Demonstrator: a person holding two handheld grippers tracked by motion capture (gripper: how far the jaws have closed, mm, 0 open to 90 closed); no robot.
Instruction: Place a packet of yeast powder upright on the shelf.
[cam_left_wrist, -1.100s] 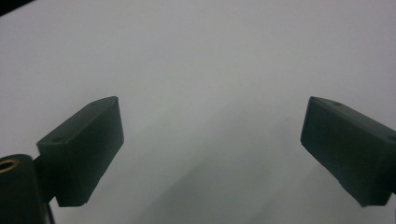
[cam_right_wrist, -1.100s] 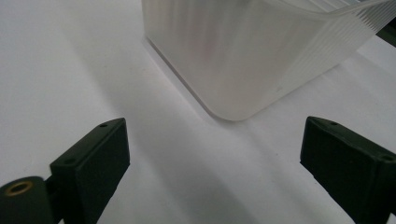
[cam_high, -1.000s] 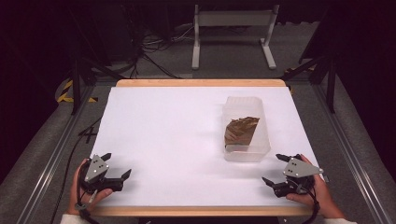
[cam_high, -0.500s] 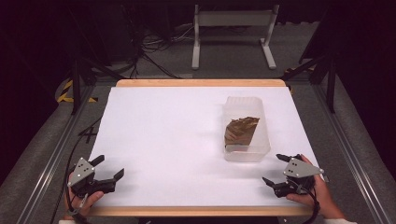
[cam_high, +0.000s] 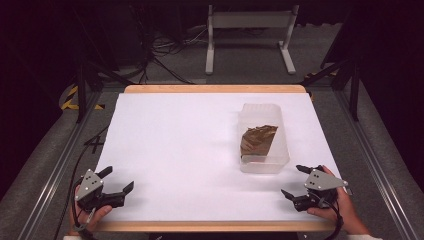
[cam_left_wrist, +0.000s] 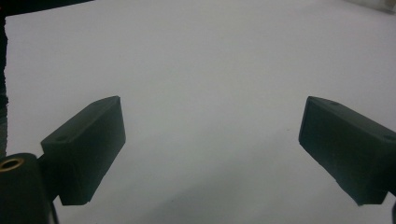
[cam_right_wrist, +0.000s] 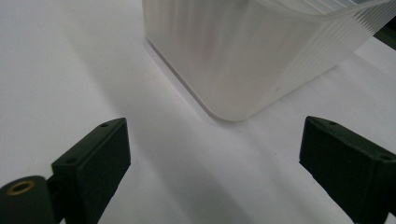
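Both at rest near the front edge of the white tabletop (cam_high: 175, 140) — left claw (cam_high: 116, 181) released, right claw (cam_high: 296, 181) released, nothing held. Translucent container (cam_high: 264, 137) with a brown item (cam_high: 257, 140) just beyond the right claw. Probably a start — next, a reach toward it.
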